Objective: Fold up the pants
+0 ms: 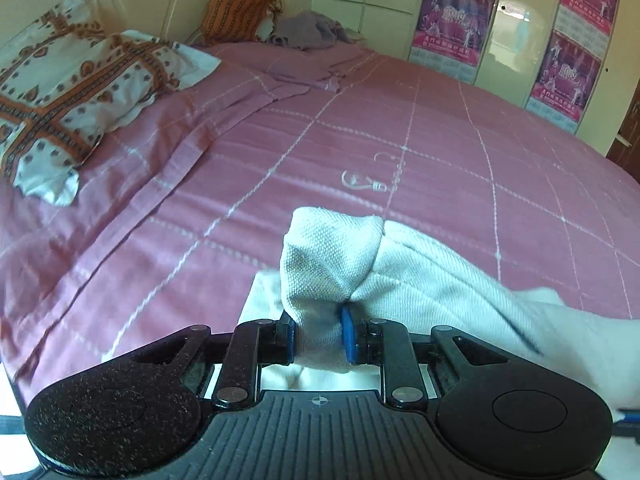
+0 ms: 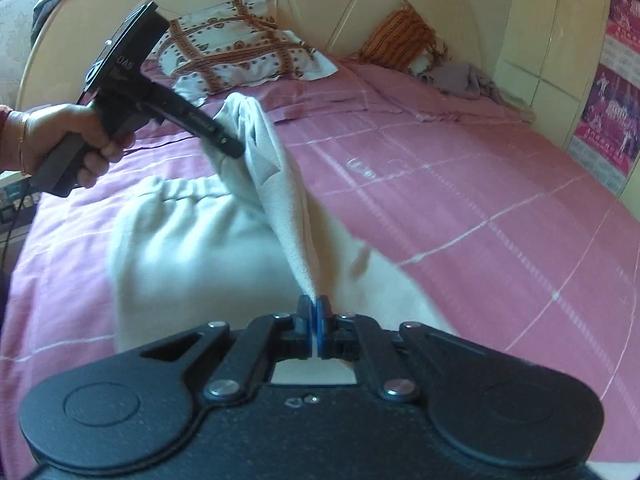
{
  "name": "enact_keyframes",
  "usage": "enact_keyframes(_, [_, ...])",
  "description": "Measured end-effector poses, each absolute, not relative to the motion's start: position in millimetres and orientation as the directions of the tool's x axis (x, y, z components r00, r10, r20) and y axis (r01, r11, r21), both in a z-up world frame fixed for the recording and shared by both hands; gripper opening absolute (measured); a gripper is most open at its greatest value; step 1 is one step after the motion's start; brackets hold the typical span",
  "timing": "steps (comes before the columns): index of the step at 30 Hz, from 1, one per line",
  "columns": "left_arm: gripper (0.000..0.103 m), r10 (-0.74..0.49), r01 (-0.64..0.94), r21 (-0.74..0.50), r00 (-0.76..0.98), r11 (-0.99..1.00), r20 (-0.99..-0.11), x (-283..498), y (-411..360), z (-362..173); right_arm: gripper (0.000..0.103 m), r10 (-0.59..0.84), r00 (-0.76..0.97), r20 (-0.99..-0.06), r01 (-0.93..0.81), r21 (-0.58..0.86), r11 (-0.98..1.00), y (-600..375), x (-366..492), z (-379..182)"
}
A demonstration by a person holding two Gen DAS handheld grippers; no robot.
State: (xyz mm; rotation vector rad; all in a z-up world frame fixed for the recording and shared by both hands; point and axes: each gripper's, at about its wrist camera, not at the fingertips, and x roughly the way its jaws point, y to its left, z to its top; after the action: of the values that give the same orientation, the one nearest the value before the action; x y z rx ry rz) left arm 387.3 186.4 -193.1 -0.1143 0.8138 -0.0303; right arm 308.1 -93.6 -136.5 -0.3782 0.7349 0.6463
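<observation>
Clamped in my right claw (image 2: 315,316) and left claw (image 1: 319,334), the pants (image 2: 192,236) hung mid-fold; next I needed both ends carried evenly across the bed (image 2: 460,200).

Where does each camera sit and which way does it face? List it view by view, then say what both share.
Left wrist: sits on the left claw, looking down along it across the pink bed toward the wardrobe; its own blue pads pinch a bunch of the white pants.
Right wrist: sits on the right claw, facing the headboard; its pads are shut on a pants edge, and the person's hand holding the left claw shows.
Shared: pants, bed, patterned pillow, orange cushion.
</observation>
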Motion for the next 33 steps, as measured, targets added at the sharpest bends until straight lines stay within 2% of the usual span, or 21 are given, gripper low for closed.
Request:
enact_keyframes(3, [0.03,-0.034,-0.063,-0.094,0.625,0.994,-0.78,361,189,-208,0.004,0.36,0.53,-0.768,-0.608,-0.048,0.793,-79,273,-177])
enact_keyframes(4, [0.031,-0.024,-0.076,-0.088,0.607,0.993,-0.795,354,190,-209,0.009,0.317,0.502,-0.804,-0.583,-0.044,0.811,-74,270,-194])
enact_keyframes(5, [0.038,-0.02,-0.089,-0.09,0.593,0.992,-0.805,346,192,-207,0.013,0.294,0.498,-0.816,-0.546,-0.032,0.837,-73,266,-204])
enact_keyframes(6, [0.055,-0.031,-0.098,-0.107,0.582,0.989,-0.813,338,196,-203,0.017,0.305,0.516,-0.801,-0.514,-0.004,0.858,-75,262,-203])
enact_keyframes(7, [0.067,-0.048,-0.108,-0.135,0.577,0.985,-0.815,328,200,-198,0.019,0.319,0.52,-0.792,-0.48,0.037,0.876,-80,259,-197])
enact_keyframes(8, [0.087,-0.055,-0.128,-0.158,0.579,0.979,-0.813,318,206,-193,0.02,0.335,0.535,-0.776,-0.435,0.087,0.896,-87,256,-189])
enact_keyframes(9, [0.094,-0.059,-0.149,-0.18,0.588,0.972,-0.807,309,211,-189,0.026,0.351,0.55,-0.758,-0.395,0.134,0.909,-96,252,-183])
enact_keyframes(14, [0.095,-0.205,-0.253,-0.415,0.581,0.874,-0.788,284,230,-187,0.04,0.336,0.539,-0.773,-0.175,0.287,0.942,-142,247,-190])
enact_keyframes(17, [0.095,-0.257,-0.262,-0.474,0.576,0.841,-0.776,289,222,-196,0.041,0.348,0.516,-0.783,-0.02,0.395,0.918,-165,245,-206])
enact_keyframes(19, [0.094,-0.267,-0.261,-0.481,0.573,0.837,-0.775,295,214,-201,0.042,0.352,0.528,-0.773,0.022,0.426,0.904,-172,244,-210])
enact_keyframes(20, [0.085,-0.271,-0.266,-0.488,0.572,0.832,-0.774,299,210,-205,0.043,0.348,0.533,-0.772,0.033,0.43,0.902,-174,245,-209])
enact_keyframes(21, [0.062,-0.281,-0.266,-0.496,0.568,0.827,-0.773,303,208,-207,0.043,0.343,0.54,-0.769,0.055,0.439,0.897,-172,241,-210])
enact_keyframes(22, [0.048,-0.287,-0.272,-0.498,0.558,0.823,-0.779,307,206,-211,0.043,0.346,0.543,-0.765,0.084,0.46,0.884,-177,241,-211])
enact_keyframes(23, [0.025,-0.284,-0.289,-0.497,0.548,0.818,-0.787,311,205,-216,0.042,0.352,0.546,-0.76,0.124,0.489,0.864,-184,242,-214])
enact_keyframes(24, [0.015,-0.277,-0.306,-0.494,0.544,0.814,-0.792,313,204,-219,0.037,0.348,0.553,-0.757,0.166,0.509,0.844,-189,244,-217])
enact_keyframes(30, [0.008,-0.24,-0.306,-0.482,0.581,0.821,-0.778,317,200,-219,0.019,0.307,0.611,-0.73,0.406,0.621,0.67,-214,252,-242])
enact_keyframes(31, [0.008,-0.243,-0.299,-0.49,0.593,0.819,-0.768,319,202,-214,0.01,0.298,0.616,-0.729,0.418,0.623,0.661,-213,252,-243])
enact_keyframes(33, [0.008,-0.243,-0.264,-0.498,0.63,0.826,-0.738,322,209,-195,0.005,0.293,0.646,-0.705,0.382,0.631,0.675,-208,248,-234])
